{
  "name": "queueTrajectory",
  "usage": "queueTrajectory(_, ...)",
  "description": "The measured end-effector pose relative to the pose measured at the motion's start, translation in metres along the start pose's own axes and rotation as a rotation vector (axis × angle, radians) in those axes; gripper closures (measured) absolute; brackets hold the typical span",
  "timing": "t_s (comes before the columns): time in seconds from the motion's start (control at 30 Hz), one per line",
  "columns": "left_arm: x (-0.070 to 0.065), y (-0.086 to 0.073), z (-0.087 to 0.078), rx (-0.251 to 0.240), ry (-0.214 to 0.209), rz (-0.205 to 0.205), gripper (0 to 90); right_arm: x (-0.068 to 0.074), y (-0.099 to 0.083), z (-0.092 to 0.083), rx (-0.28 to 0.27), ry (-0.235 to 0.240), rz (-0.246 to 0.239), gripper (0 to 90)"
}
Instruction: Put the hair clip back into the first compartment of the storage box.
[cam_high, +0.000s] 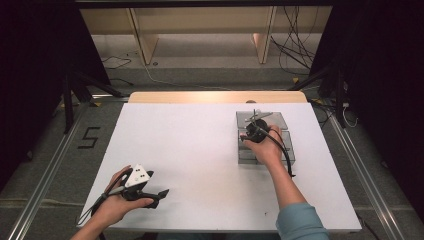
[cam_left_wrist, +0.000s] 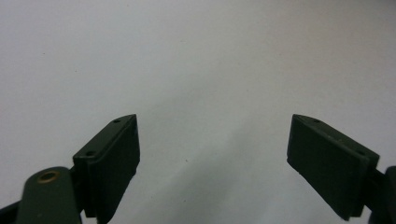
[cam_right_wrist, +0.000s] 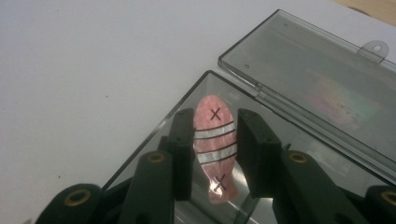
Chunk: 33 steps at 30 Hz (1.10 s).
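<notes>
A clear grey plastic case (cam_right_wrist: 149, 144) lies open on the white table (cam_high: 200, 150), its lid (cam_right_wrist: 317, 88) flat beyond the hinge. My right gripper (cam_right_wrist: 215, 121) reaches down into the case's base, shut on a pink oval piece (cam_right_wrist: 214, 145) with two silver stripes and two X marks; the pads meet its two long edges. From above, the right gripper (cam_high: 252, 131) sits over the case (cam_high: 289, 152) at the table's right. My left gripper (cam_high: 162, 194) rests near the front left edge, and its jaws (cam_left_wrist: 215, 140) stand wide open over bare table.
A wooden strip (cam_high: 215, 96) borders the table's far edge. Cables (cam_high: 292, 45) and stand legs (cam_high: 75, 95) lie on the floor beyond and beside the table. A "5" mark (cam_high: 89, 137) is on the floor at the left.
</notes>
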<state>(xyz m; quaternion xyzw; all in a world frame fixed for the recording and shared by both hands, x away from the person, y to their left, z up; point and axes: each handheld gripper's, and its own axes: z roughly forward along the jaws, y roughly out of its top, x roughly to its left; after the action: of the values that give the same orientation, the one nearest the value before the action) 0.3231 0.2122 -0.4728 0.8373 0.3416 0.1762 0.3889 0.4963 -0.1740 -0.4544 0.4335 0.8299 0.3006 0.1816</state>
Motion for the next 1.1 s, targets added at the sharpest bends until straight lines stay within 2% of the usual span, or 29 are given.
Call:
queueTrajectory(0.57,-0.0004,0.0003,0.0001,0.001,-0.001,0.003,16.7,-0.0016,-0.0002,0.0008,0.000,-0.012,0.002,68.7)
queueTrajectory(1.1,-0.0012,0.0003,0.0008,-0.001,-0.004,-0.002,16.6,-0.0030,-0.0037,0.0049,0.041,-0.020,-0.005,68.6)
